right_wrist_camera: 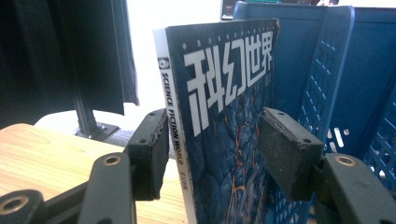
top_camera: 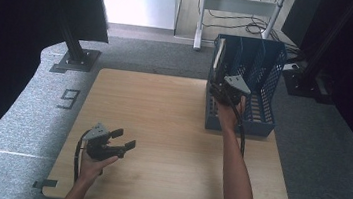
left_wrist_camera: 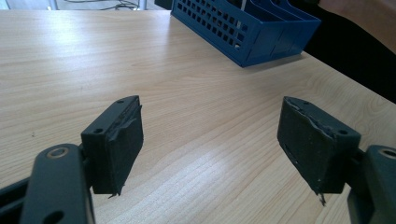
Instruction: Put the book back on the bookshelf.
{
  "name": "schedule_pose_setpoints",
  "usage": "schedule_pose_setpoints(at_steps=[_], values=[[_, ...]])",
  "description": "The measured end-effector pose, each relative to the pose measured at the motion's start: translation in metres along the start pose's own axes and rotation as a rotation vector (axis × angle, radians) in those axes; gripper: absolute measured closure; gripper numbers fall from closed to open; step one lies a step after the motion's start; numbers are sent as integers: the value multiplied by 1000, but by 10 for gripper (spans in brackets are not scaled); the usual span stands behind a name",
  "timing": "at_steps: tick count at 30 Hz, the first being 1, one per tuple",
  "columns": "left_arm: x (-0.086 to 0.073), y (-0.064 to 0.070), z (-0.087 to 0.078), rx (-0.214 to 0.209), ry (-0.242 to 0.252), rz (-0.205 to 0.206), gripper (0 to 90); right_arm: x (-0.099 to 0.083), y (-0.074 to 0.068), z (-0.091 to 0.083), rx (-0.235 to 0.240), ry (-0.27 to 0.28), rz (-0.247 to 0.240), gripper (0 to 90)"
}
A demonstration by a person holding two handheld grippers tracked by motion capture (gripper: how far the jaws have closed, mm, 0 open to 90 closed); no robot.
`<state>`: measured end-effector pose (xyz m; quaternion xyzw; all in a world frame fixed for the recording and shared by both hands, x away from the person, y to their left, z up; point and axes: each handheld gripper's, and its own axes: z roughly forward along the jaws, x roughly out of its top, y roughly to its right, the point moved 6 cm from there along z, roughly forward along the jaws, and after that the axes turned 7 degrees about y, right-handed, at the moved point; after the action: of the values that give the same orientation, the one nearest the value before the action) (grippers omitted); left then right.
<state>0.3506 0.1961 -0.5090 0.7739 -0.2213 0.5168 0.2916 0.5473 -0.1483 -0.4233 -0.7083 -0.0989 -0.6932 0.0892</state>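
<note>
The right gripper has its jaws apart on both sides of a magazine, which stands upright at the blue file rack. The left gripper hovers over the desk, its jaws wide apart and holding nothing.

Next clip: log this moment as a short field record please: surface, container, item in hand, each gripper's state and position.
surface: wooden table
container: blue file rack, standing at the table's far right
item: magazine, upright at the rack's left end, cover text "Science Fiction World"
right gripper: jaws open on either side of the magazine; contact cannot be told
left gripper: jaws wide open, nothing between them, over the near left of the table
magazine seating: bottom edge hidden, so whether it stands inside a slot cannot be told
</note>
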Motion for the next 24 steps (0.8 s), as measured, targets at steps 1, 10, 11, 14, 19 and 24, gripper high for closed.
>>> schedule_pose_setpoints(at_steps=[1,10,11,14,19,24], values=[[0,0,0,-1,0,2,225,1,-1,-2,4,0,-6,416],[-1,2,2,-2,-5,6,224,1,-3,-15,34,7,11,413],[-1,1,1,-1,-5,6,224,1,-3,-17,38,4,15,414],[-1,1,1,2,-5,5,225,-1,-4,-21,56,-18,21,409],[-1,1,1,5,-4,8,224,-4,-7,-31,83,-24,20,416],[-1,0,1,11,-7,10,224,-9,-10,-43,118,-28,80,415]])
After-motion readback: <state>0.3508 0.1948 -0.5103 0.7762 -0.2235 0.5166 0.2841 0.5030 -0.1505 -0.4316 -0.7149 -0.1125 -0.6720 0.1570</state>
